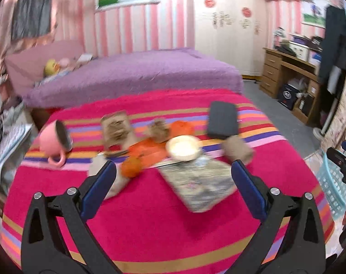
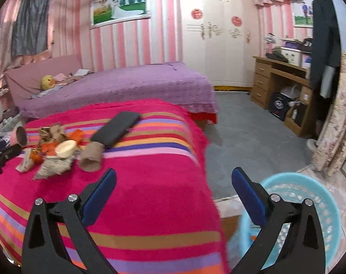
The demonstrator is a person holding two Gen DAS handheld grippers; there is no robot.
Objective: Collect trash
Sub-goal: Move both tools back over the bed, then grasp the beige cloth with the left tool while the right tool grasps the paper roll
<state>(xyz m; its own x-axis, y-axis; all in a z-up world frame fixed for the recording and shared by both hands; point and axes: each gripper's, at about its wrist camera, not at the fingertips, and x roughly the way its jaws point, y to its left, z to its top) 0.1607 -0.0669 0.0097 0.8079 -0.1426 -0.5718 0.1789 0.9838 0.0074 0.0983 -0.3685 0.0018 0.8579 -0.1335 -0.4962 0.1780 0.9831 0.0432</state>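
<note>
Trash lies in a heap on the striped pink cloth: crumpled brown paper, orange peel scraps, an orange ball and a cardboard tube. My left gripper hangs open just short of the heap, with nothing between its fingers. My right gripper is open and empty too, over the cloth's right edge, beside the light blue basket on the floor. A small orange bit shows inside the basket. The right wrist view has the tube and paper far left.
A tipped pink cup, a white bowl, a black case and a magazine share the cloth. Behind is a purple bed; a wooden desk stands right, across grey floor.
</note>
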